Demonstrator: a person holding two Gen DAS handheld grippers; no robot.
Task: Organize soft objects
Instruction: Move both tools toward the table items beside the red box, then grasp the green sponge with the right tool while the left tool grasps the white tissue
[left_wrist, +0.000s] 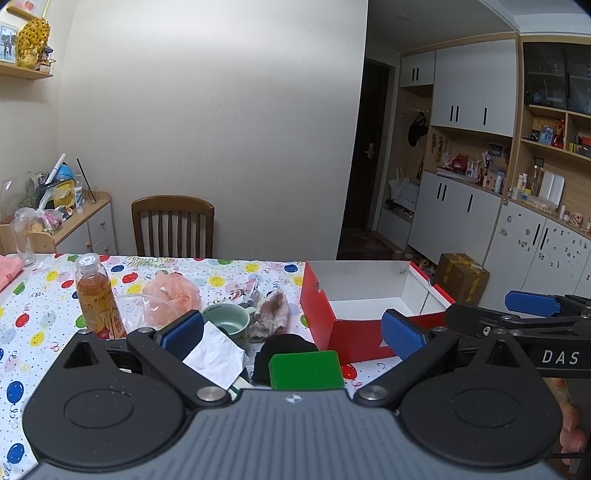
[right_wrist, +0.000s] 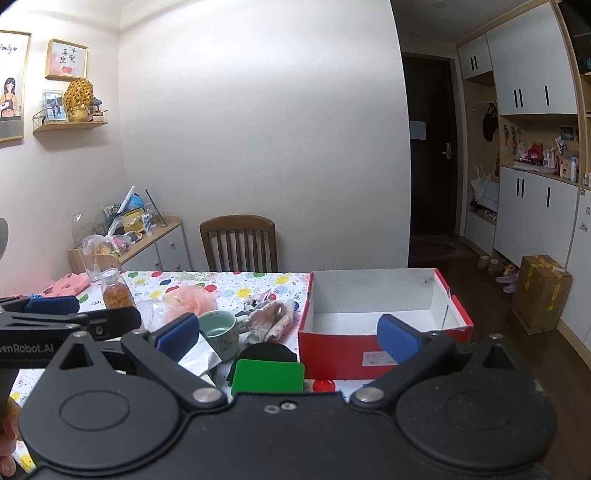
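Both tongs are spread wide with nothing between their pads: the left tongs (left_wrist: 291, 332) and the right tongs (right_wrist: 288, 336) hang side by side above the near edge of the bench (left_wrist: 33, 295). The box (left_wrist: 369, 295) stands just ahead of my right tongs, open and bare inside as far as I can see. The soft things lie ahead and between my pads: a black lump (left_wrist: 284, 345) nearest, a fuzzy pink-grey cloth (left_wrist: 271, 314) just beyond it, a pink puff (left_wrist: 173, 291) further left, a tissue (left_wrist: 218, 354) beside the cup (left_wrist: 229, 323).

I judge nothing is sorted yet, so the first pick is in hand. I would take the black lump with the left tongs: drop straight down, close on its middle, lift clear before swinging right over the box wall. The cup and bottle (left_wrist: 94, 291) stand close by, so I would keep my left pad off them.
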